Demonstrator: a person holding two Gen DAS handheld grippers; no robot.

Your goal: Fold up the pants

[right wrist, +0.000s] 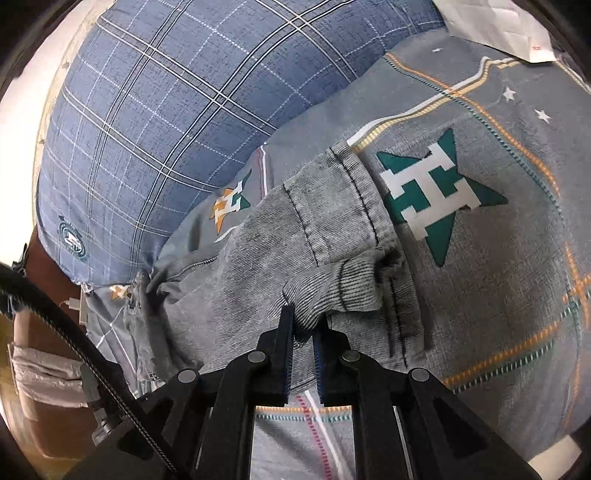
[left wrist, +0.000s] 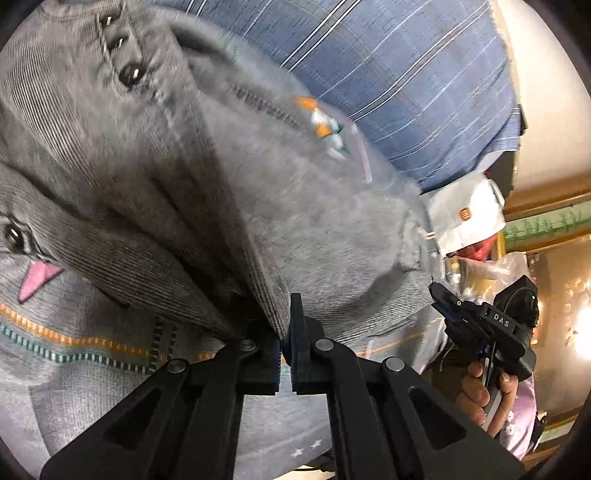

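The grey denim pants (left wrist: pixel 155 155) fill the left wrist view, with dark buttons at the waist near the top left. My left gripper (left wrist: pixel 285 332) is shut on a fold of the pants and lifts it off the bed. My right gripper (right wrist: pixel 304 328) is shut on a ribbed edge of the pants (right wrist: pixel 314 236), which lie over the grey bedsheet (right wrist: pixel 498 295). The right gripper also shows at the right of the left wrist view (left wrist: pixel 443 295), held by a hand at the far edge of the cloth.
The bedsheet has teal and orange star prints and striped lines. A blue plaid pillow (right wrist: pixel 155 122) lies behind the pants, also in the left wrist view (left wrist: pixel 406 74). A white paper (right wrist: pixel 498 26) lies at the far right. Bed edge and brown floor at left (right wrist: pixel 48 369).
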